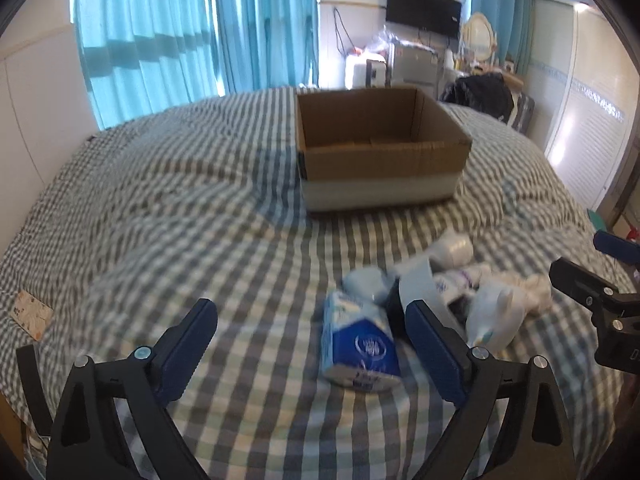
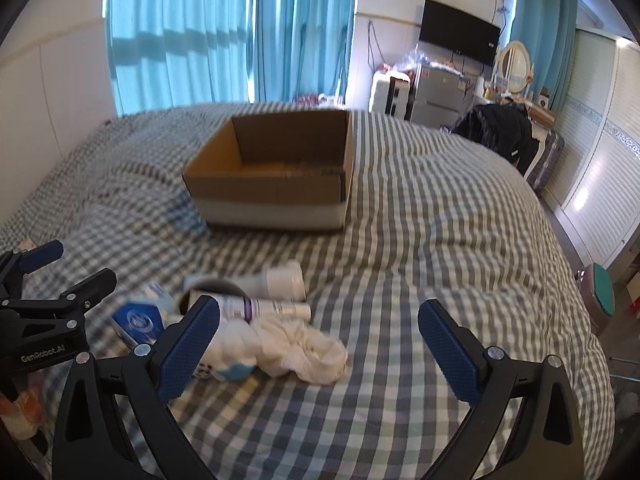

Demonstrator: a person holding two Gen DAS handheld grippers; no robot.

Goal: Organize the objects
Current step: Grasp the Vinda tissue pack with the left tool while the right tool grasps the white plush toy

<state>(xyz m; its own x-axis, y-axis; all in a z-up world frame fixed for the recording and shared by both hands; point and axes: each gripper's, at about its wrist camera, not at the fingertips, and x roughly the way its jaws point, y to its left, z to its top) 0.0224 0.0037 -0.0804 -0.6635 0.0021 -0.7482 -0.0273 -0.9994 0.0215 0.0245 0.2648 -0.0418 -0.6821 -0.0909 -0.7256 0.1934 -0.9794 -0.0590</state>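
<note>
An open cardboard box (image 1: 380, 168) stands on the striped bed; it also shows in the right wrist view (image 2: 272, 196). A pile of objects lies in front of it: a blue and white tissue pack (image 1: 358, 344), a white bottle (image 1: 452, 248), a tube (image 2: 272, 306), a white spray bottle (image 1: 494, 320) and a white cloth (image 2: 308, 350). My left gripper (image 1: 312, 344) is open and empty, with the tissue pack between its fingers. My right gripper (image 2: 320, 344) is open and empty, just above the cloth.
The bed (image 1: 160, 208) fills most of both views. Blue curtains (image 1: 168, 32) hang behind it. A fridge, a television (image 2: 458, 38), a mirror and a dark chair stand at the back right. A card (image 1: 30, 314) lies at the bed's left edge.
</note>
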